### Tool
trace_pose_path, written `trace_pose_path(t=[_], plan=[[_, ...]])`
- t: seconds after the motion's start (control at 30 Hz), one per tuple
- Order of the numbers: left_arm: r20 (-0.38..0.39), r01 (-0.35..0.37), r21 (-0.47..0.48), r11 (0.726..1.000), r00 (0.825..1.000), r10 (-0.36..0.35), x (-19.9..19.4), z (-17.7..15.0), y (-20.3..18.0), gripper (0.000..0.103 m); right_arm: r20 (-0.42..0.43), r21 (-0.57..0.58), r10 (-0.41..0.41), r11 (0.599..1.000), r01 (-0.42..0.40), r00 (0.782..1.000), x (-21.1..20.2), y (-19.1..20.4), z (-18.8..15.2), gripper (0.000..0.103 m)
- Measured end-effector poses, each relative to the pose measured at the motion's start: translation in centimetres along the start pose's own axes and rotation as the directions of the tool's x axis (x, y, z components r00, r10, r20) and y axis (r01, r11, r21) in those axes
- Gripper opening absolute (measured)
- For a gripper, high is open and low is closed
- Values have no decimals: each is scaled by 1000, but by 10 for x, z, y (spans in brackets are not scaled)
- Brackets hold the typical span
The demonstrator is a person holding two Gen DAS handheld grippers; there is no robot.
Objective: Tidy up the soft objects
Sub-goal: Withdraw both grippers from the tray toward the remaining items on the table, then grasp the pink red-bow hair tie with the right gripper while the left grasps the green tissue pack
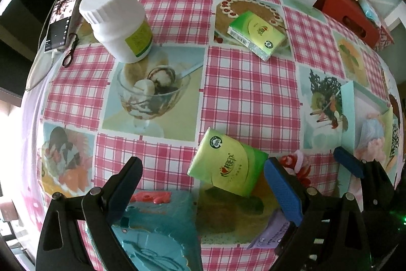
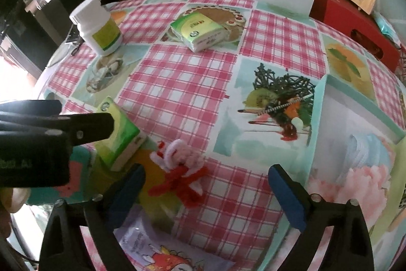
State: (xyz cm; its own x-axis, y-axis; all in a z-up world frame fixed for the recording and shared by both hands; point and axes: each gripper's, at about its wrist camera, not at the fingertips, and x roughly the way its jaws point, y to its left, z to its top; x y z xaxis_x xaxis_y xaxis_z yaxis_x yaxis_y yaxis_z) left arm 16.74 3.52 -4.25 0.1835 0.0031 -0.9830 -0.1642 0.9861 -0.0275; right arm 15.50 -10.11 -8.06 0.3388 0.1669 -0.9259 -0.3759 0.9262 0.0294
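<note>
Green tissue pack [image 1: 229, 165], tilted, near pipe-cleaner tangle [image 2: 179, 170]

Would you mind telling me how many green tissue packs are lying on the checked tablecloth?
2. One green tissue pack lies far back on the cake print; the other lies near, between the left gripper's open jaws.

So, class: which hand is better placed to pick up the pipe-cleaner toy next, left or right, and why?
Right. Its open fingers point down with the pipe-cleaner toy lying between them. The left gripper, also open, frames the near tissue pack, with the toy outside its fingers.
</note>
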Motion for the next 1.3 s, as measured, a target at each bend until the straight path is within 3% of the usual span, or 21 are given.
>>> trace_pose_path(t=[0.3, 0.67, 1.3], plan=[[-9, -2, 31, 1000, 1000, 2, 12, 3, -15, 97, 14, 25, 6, 1000, -7, 1000, 1, -11, 0, 79], [-18, -24, 83, 996, 1000, 25, 22, 6, -32, 96, 41, 68, 16, 997, -19, 999, -3, -26, -1, 51], [-8, -30, 127, 991, 999, 31, 24, 3, -39, 92, 39, 70, 19, 997, -22, 999, -2, -26, -2, 45]])
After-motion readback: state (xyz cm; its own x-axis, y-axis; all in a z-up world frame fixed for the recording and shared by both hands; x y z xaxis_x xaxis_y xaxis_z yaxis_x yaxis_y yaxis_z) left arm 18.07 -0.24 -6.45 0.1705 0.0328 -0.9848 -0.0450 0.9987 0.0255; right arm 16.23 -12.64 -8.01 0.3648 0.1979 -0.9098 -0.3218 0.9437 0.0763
